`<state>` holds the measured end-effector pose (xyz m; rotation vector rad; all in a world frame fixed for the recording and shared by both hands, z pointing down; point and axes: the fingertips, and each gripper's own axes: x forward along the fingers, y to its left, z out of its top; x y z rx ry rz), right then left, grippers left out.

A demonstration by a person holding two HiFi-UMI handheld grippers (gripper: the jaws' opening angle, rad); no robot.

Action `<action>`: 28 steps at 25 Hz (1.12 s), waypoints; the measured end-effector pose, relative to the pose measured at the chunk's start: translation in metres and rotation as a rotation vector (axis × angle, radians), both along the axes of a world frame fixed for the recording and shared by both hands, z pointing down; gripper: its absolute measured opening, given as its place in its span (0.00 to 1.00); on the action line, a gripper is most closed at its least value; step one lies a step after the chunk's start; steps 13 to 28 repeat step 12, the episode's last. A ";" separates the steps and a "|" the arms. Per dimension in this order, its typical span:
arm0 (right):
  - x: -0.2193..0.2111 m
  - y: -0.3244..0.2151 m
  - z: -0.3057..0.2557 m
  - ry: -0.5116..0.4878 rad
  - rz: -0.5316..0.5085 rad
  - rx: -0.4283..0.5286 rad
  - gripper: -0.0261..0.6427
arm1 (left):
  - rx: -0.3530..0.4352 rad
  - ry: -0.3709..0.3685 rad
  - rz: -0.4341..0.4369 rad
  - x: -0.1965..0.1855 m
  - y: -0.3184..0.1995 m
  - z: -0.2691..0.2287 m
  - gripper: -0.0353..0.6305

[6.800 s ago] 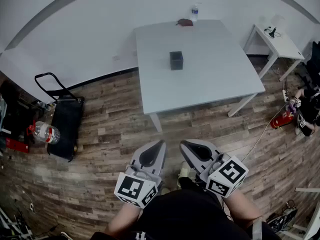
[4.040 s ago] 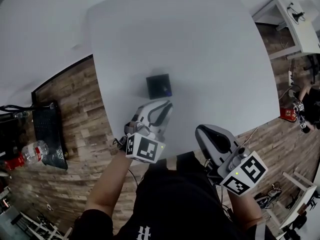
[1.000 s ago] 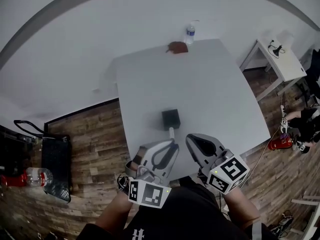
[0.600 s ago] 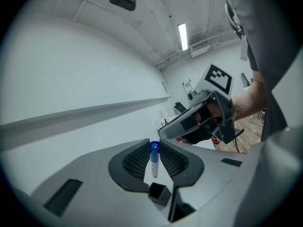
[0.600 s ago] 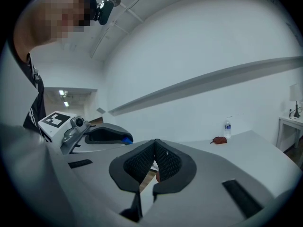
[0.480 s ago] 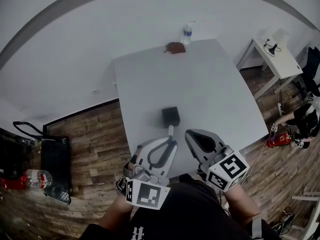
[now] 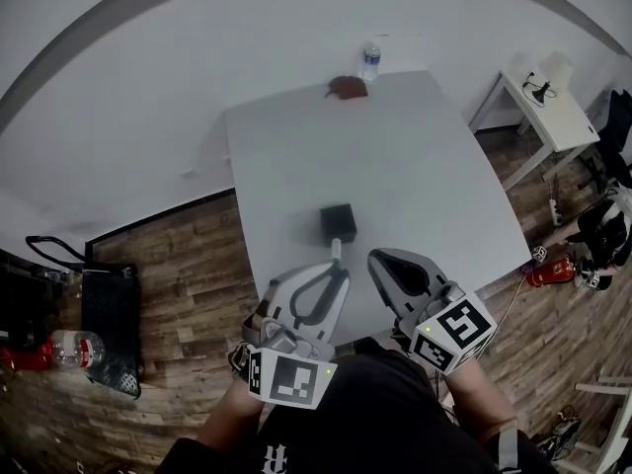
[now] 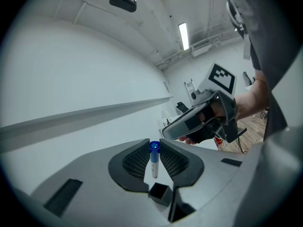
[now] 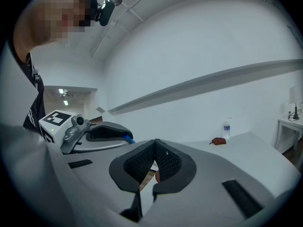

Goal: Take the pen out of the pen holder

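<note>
A black square pen holder (image 7: 338,223) stands on the white table (image 7: 425,176), toward its near side. My left gripper (image 7: 335,266) is shut on a white pen (image 7: 336,249) with a blue cap. It holds the pen clear of the holder, just on the holder's near side. In the left gripper view the pen (image 8: 154,161) sits upright between the pads of the left gripper (image 8: 154,145), with the holder (image 8: 160,193) below it. My right gripper (image 7: 376,258) hovers beside the left one, shut and holding nothing. In its own view the right gripper (image 9: 154,148) has its pads pressed together.
A water bottle (image 7: 370,61) and a small brown object (image 7: 346,88) sit at the table's far edge. A white side table (image 7: 538,95) stands to the right. A black cart (image 7: 109,334) and a bottle (image 7: 69,349) are on the wood floor, left.
Both grippers came from the floor side up to the table. The left one reached over the holder and now holds the pen outside it. Over the last second little has moved.
</note>
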<state>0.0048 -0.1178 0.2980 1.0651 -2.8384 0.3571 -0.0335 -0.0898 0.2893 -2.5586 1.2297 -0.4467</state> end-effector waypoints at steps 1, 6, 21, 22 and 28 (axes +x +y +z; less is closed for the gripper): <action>0.000 0.000 0.000 0.000 -0.001 -0.001 0.06 | 0.001 -0.001 0.000 0.001 0.000 0.000 0.15; 0.001 -0.001 0.000 0.002 -0.005 -0.003 0.06 | -0.001 0.000 0.000 0.005 0.000 0.001 0.15; 0.007 -0.005 0.000 0.003 -0.009 -0.005 0.06 | -0.001 0.001 -0.005 0.011 -0.003 0.001 0.15; 0.007 -0.005 0.000 0.003 -0.009 -0.005 0.06 | -0.001 0.001 -0.005 0.011 -0.003 0.001 0.15; 0.007 -0.005 0.000 0.003 -0.009 -0.005 0.06 | -0.001 0.001 -0.005 0.011 -0.003 0.001 0.15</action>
